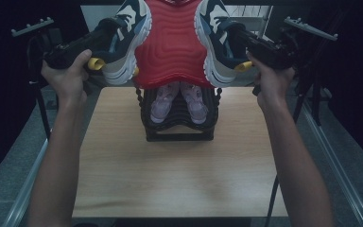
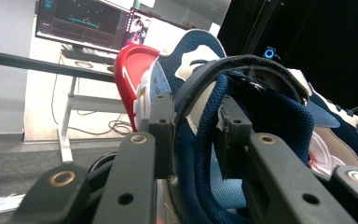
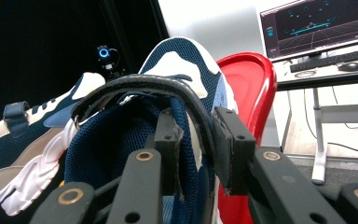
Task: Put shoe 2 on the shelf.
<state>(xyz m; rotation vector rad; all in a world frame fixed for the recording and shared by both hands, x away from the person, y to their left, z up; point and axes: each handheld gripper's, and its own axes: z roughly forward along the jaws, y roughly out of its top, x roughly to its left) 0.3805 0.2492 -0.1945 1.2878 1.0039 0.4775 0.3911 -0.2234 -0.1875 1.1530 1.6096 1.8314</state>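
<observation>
Partly hidden behind red rack top (image 1: 172,45): pink shoes (image 1: 177,101).

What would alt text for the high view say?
Two hands hold the left gripper and right gripper, each clamped on a navy-and-white sneaker beside a red shelf; small pink shoes sit on the black rack's lower tier.

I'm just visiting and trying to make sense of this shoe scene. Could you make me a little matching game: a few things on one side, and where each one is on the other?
Things:
1. left sneaker
2. right sneaker
3. pink shoes
4. red shelf

Places:
A. on the black lower tier of the rack
B. clamped at the collar by the right gripper
C. top of the rack, between the two sneakers
D. clamped at the collar by the left gripper

Pairs: 1-D, 2-B, 3-A, 4-C
</observation>
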